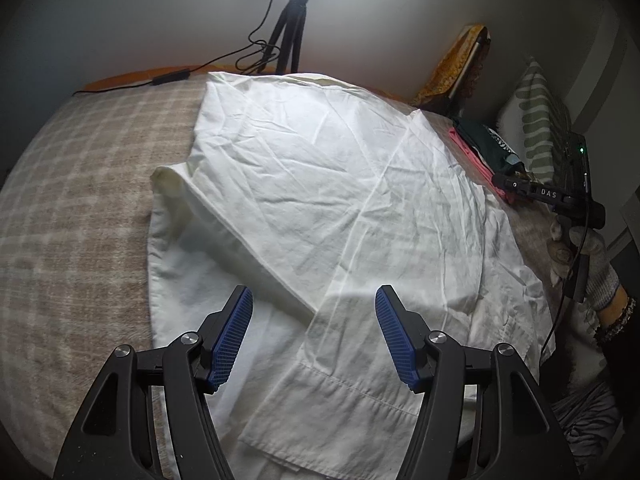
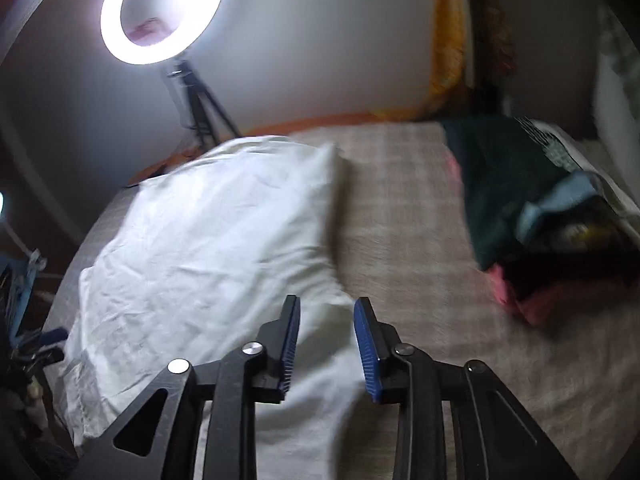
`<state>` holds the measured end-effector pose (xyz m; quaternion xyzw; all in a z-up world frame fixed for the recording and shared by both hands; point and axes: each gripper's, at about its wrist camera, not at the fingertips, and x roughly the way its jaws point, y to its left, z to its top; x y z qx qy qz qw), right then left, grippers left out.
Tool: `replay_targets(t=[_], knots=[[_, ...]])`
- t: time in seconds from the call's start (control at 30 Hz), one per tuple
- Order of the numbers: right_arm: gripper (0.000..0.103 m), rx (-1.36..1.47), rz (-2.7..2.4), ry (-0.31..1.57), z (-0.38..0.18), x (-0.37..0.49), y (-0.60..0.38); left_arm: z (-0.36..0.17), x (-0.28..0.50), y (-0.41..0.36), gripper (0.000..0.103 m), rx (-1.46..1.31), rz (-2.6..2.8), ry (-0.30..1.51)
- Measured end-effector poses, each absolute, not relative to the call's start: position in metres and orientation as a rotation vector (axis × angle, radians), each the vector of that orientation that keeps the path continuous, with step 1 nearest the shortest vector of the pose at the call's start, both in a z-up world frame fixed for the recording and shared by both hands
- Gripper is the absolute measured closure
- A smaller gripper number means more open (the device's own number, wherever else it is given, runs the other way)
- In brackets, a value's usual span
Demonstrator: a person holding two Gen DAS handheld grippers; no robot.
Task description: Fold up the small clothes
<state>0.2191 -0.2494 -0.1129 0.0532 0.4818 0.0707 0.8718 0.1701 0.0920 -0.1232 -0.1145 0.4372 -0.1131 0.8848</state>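
White thin cotton, creased: a garment (image 1: 320, 200), looks like light trousers or a shirt, spread on the checked beige blanket (image 1: 72, 220). Left wrist view: left gripper (image 1: 314, 340) wide open, nothing held, hovering over the hemmed end (image 1: 340, 392) nearest the camera. Right-hand tool (image 1: 540, 192) sits at the far right edge, held in a gloved hand (image 1: 592, 256). Folded stack of dark green and pink clothes (image 1: 488, 152) beyond it.

Right wrist view, blurred: right gripper (image 2: 326, 344) partly open, empty, over the garment's right edge (image 2: 336, 240). Ring light (image 2: 162, 10) behind.

Judgement: fabric is light, limp, wrinkles easily, slides on the blanket; best pinched at hem corners or seams.
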Motion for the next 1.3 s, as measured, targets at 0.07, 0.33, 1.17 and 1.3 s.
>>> replay_targets(t=[0.07,0.33,1.17,1.3], knots=[[0.073,0.074,0.167,1.040,-0.124,0.226,-0.237,-0.124,0.168,0.095,0.041,-0.242,-0.225,0.913],[0.077,0.098,0.053,1.130,-0.144,0.226,-0.270,-0.111,0.160,0.102,0.041,-0.232,-0.210,0.870],[0.063,0.151,0.352,0.990,-0.061,0.170,-0.157,-0.147,0.044,0.182,0.041,-0.541,-0.089,0.935],[0.063,0.117,0.414,1.006,-0.064,0.177,-0.121,-0.156,0.034,0.170,0.041,-0.555,-0.117,0.956]])
